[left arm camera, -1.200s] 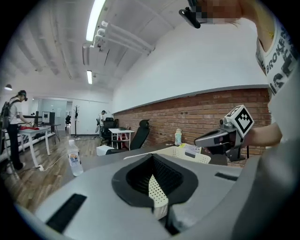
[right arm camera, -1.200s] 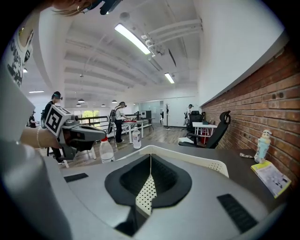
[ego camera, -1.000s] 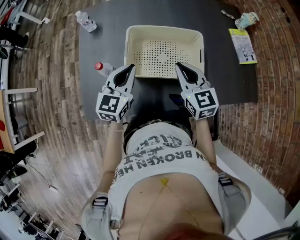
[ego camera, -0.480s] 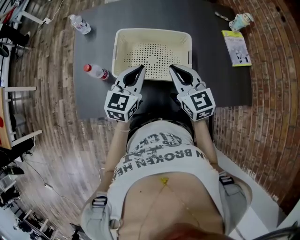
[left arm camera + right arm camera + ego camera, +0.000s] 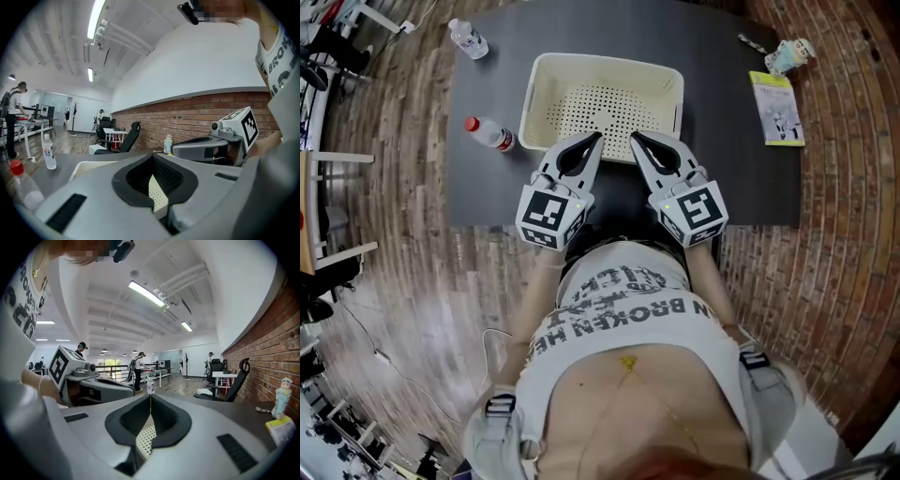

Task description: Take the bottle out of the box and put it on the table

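left gripper (image 5: 593,142): I'm holding jaws together, empty, by near rim of box (image 5: 609,62).
right gripper (image 5: 636,141): jaws together too, gripping nothing.
bottle (image 5: 490,134): sitting on table (image 5: 741,169), left of box, so I'm judging nothing needs gripping.

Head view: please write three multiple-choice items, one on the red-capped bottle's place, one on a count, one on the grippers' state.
1. Where is the red-capped bottle? A) in the box B) on the table, left of the box C) in a gripper
2. How many clear bottles are on the table? A) one B) two C) four
3. How are the left gripper and right gripper? A) both shut, empty B) both open C) each holding a bottle
1 B: beside the box's left wall. 2 B: the red-capped one and a white-capped bottle. 3 A: each gripper view shows jaws together, nothing between.
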